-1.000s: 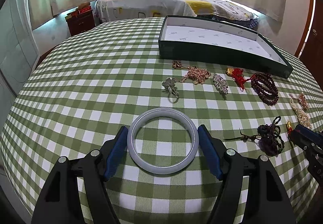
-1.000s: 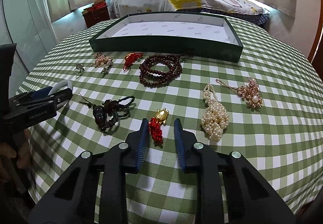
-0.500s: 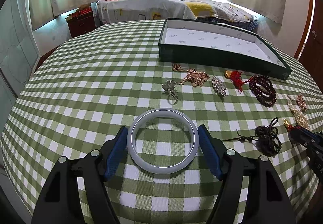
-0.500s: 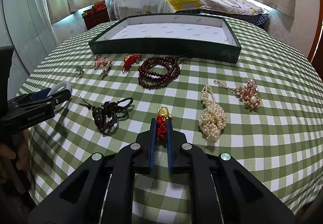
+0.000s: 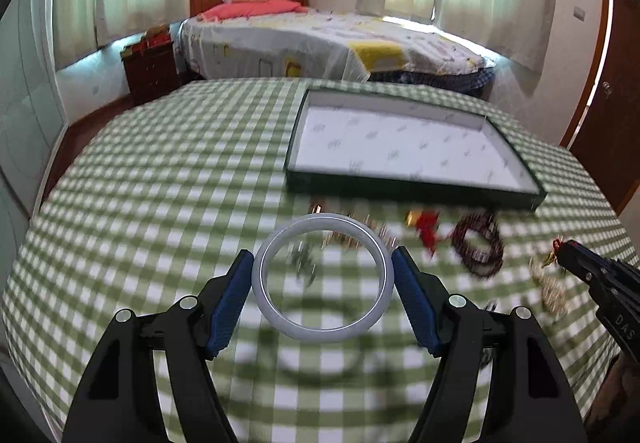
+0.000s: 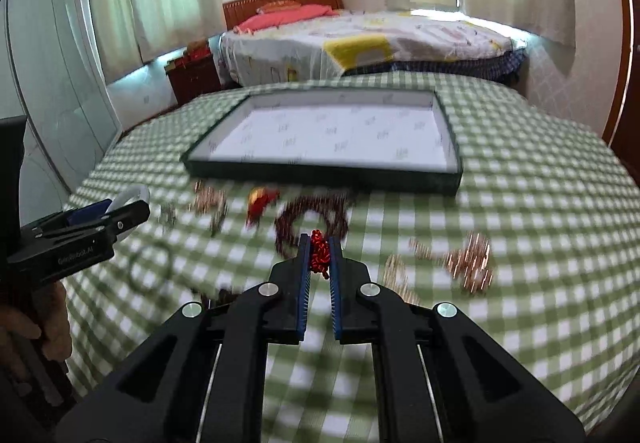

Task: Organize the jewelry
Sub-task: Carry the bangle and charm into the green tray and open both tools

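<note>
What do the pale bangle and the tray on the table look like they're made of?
The bangle looks like jade or glass: smooth, milky grey-white, slightly translucent, with a glossy rim. The tray looks like cardboard: thin dark green walls, matte white printed lining.

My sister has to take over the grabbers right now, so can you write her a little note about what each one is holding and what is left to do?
Left gripper: jaws shut on the pale bangle, lifted off the tablecloth.
Right gripper: jaws shut on the red knotted charm, also in the air.
Green tray: on the table beyond the jewelry, nothing in it yet.
Still on the cloth: dark bead bracelet, red tassel piece, rose-gold piece and other small pieces too blurred to name.
Done: both pieces picked up.
Left: probably set both in the tray, then fetch the rest.
</note>
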{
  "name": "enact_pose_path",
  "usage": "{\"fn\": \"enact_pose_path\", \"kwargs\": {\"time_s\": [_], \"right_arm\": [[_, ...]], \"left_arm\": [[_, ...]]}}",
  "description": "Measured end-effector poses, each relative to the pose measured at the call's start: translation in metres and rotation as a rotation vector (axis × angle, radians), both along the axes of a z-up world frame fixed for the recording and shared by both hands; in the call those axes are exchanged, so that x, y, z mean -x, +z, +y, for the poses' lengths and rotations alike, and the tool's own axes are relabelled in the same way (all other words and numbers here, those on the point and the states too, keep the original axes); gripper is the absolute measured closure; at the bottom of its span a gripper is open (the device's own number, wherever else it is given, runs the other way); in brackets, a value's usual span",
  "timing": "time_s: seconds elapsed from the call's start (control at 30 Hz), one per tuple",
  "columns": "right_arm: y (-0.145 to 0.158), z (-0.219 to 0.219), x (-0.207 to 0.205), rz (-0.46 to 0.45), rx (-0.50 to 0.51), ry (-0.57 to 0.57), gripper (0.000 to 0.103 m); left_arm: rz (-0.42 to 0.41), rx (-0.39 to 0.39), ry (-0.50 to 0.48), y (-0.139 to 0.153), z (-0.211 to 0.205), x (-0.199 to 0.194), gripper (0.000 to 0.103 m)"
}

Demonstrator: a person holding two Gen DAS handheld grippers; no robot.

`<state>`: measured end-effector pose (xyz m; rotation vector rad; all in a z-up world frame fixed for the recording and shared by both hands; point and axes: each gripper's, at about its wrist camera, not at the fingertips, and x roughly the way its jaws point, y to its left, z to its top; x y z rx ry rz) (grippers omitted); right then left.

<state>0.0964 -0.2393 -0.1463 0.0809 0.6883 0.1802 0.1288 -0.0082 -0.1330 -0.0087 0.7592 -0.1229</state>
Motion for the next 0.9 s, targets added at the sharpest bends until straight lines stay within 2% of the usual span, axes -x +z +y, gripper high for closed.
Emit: {"fn": "enact_pose_path", "kwargs": {"time_s": [0.23, 0.47, 0.63, 0.73, 0.9], "right_arm": [[0.034, -0.011, -0.058, -0.091, -0.001, -0.014, 0.094], [0.042, -0.026, -0.133, -0.122, 0.000, -0.036, 0.094], [0.027, -0.034, -0.184, -0.070, -0.007, -0.048, 0.094], [0.011, -0.041, -0.215, -0.011, -0.008, -0.056, 0.094], [-0.010, -0.045, -0.253, 0.105, 0.011, -0.058, 0.094]], "left_arm": [[-0.076, 0.015, -0.043, 0.029, -0.023, -0.046, 0.035], [-0.100, 0.015, -0.057, 0.037, -0.047, -0.116, 0.035], [-0.065, -0.021, -0.055, 0.023, -0.066, -0.170, 0.035], [-0.012, -0.022, -0.046, 0.009, -0.073, -0.203, 0.035], [0.078, -0.013, -0.036, -0.011, -0.076, -0.237, 0.035]]}}
